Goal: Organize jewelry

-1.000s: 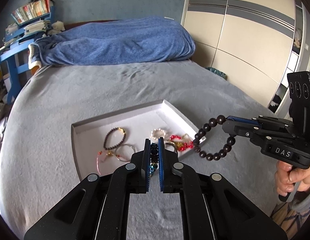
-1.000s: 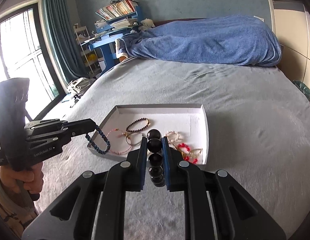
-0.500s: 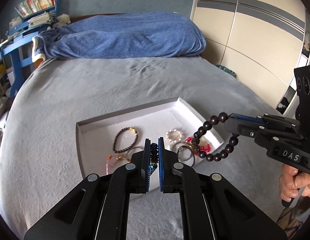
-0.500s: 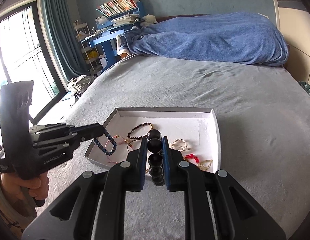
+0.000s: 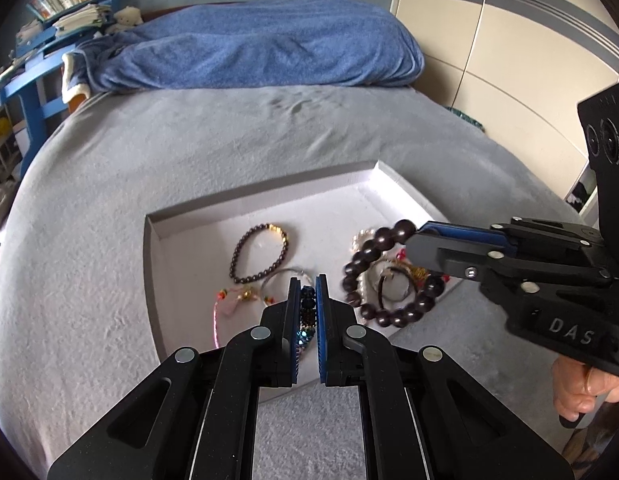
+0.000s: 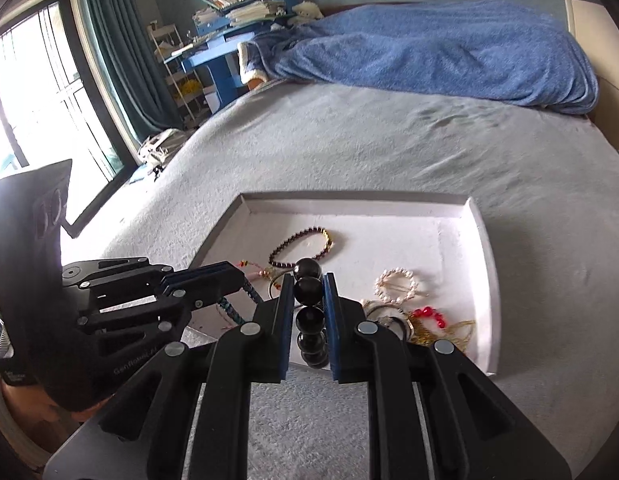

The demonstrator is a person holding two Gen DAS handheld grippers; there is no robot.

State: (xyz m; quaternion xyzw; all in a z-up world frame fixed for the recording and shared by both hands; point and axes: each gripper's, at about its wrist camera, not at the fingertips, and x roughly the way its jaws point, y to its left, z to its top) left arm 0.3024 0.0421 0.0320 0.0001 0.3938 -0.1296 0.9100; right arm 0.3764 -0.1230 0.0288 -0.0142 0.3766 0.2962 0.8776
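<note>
White tray [image 5: 265, 204] sits on the grey bedspread [image 5: 109, 200], shallow walls keeping loose pieces from rolling into the fabric.

Left gripper [image 5: 308, 300]: jaws clamped on a small blue crystal bracelet [image 5: 307, 312], pinched along its length so the strand hangs below the near-left part of the tray.

Right gripper [image 6: 308, 292]: jaws clamped on a dark large-bead bracelet [image 5: 389, 276], gripped across 2 beads, the rest of the loop dangling free above the tray's right side.

Already lying in the tray: garnet-coloured bead bracelet [image 5: 259, 254] mid-tray, pearl ring-shaped piece [image 6: 397, 286], red beads with gold chain [image 6: 433, 320] bunched in the near-right corner.

Judgement: both pieces are being carried in for set-down. Open floor remains at the far side; dropping onto the right-hand cluster risks tangling.
</note>
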